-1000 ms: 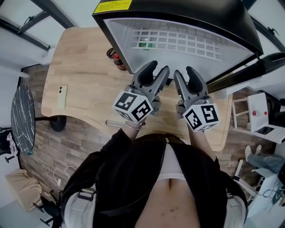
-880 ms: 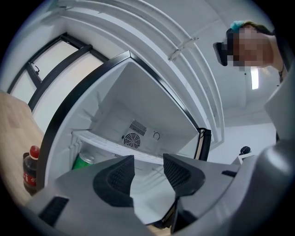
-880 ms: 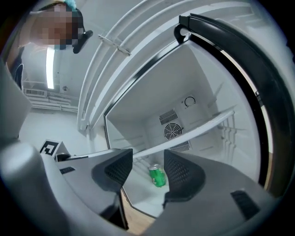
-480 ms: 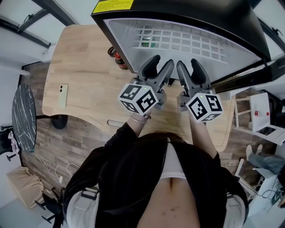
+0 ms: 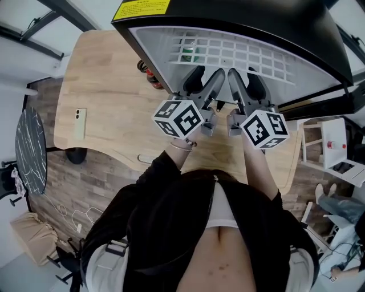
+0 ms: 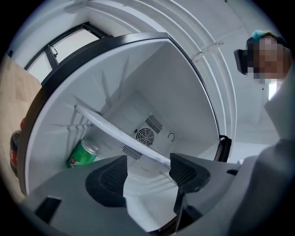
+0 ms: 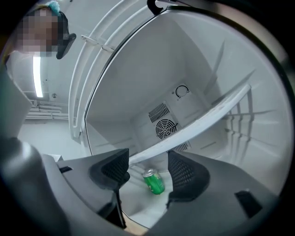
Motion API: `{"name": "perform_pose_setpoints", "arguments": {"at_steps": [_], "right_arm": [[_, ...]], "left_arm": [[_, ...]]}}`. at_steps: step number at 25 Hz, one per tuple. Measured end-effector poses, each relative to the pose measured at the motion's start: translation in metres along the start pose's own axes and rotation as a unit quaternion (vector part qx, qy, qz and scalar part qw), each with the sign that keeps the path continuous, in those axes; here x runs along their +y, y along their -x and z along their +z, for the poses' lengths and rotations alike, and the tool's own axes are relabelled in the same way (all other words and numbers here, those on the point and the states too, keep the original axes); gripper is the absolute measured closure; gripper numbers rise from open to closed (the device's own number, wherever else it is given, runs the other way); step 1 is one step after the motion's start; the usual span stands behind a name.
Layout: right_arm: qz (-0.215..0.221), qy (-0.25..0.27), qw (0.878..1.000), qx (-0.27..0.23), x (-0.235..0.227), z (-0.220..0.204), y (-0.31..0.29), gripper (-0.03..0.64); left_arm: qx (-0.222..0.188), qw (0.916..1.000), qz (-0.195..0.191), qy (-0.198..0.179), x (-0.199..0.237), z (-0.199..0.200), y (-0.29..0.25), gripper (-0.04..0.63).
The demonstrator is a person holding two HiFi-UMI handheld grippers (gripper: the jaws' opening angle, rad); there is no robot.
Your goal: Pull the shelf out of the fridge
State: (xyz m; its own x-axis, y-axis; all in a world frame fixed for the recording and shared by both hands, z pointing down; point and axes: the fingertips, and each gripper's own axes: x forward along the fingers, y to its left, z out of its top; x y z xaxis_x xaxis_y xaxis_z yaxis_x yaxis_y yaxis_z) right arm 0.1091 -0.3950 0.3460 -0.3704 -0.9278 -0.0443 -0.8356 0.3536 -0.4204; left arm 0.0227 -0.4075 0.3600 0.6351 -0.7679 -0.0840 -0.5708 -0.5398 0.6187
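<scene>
Left gripper (image 5: 203, 78) and right gripper (image 5: 246, 78), jaws just spread wide and released, point level into the fridge (image 5: 319, 40) at top centre, lining the shelf (image 5: 228, 54) front edge in both gaps, not yet pinched.

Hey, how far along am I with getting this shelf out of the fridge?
Done: the fridge stands open. In hand: the left hand-held gripper and right hand-held gripper are at its mouth; their jaws have just been opening, with the edge of the shelf showing in each gap, ungripped. Remaining: clamp the shelf and pull it out; it sits inside, above the can.
</scene>
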Motion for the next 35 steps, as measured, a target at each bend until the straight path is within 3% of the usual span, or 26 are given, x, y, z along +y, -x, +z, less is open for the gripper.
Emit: {"name": "perform_pose_setpoints", "arguments": {"at_steps": [9,16,35], "right_arm": [[-0.006,-0.021,1.0,-0.013,-0.01,0.007,-0.01,0.351],[-0.004,-0.069,0.997,-0.029,-0.019,0.014,-0.022,0.351],[-0.025,-0.092,0.994,-0.06,-0.035,0.024,-0.038,0.37]], "left_arm": [[-0.015,0.9999,-0.004,0.001,0.0,0.013,-0.017,0.316],[-0.018,0.9998,0.003,0.001,0.004,0.016,-0.031,0.316],[-0.028,0.9996,0.004,-0.003,0.01,0.021,-0.054,0.316]]}}
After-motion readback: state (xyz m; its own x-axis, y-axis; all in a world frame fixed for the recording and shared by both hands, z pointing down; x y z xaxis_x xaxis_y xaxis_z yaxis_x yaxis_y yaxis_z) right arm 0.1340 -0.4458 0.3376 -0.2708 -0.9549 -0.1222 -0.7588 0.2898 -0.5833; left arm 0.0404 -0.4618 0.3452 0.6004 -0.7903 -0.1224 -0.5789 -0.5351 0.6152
